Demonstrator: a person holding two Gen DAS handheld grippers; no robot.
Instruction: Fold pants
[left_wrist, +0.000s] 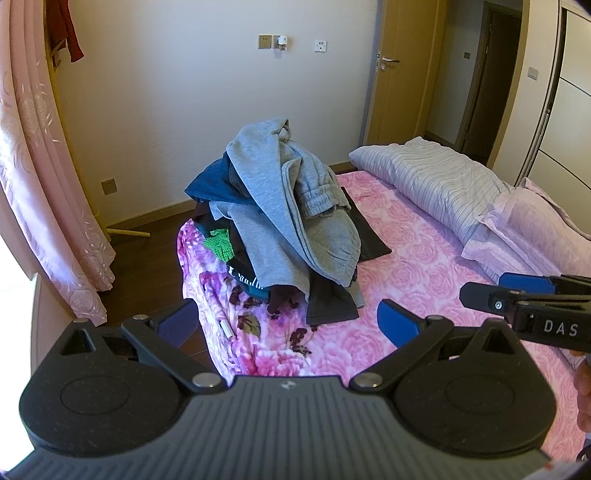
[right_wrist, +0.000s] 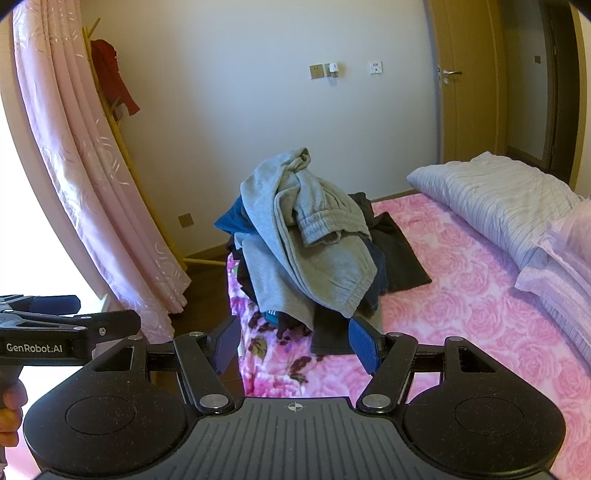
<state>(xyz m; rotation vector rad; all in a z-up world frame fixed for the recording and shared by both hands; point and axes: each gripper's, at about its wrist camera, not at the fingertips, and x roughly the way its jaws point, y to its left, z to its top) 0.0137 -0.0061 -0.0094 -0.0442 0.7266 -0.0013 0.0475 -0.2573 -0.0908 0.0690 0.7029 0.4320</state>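
A heap of clothes sits at the bed's far corner, topped by grey sweatpants with an elastic waistband showing. Dark garments, a blue piece and a green piece lie under them. My left gripper hovers open above the bed's near part, short of the heap, with nothing between its blue pads. My right gripper is also open and empty, at a like distance from the heap. Each gripper shows side-on in the other's view: the right gripper, the left gripper.
The bed has a pink rose-print cover. A striped grey pillow and a folded lilac quilt lie on its right. A pink curtain hangs at left, over dark floor. A small white cylinder rests on the cover.
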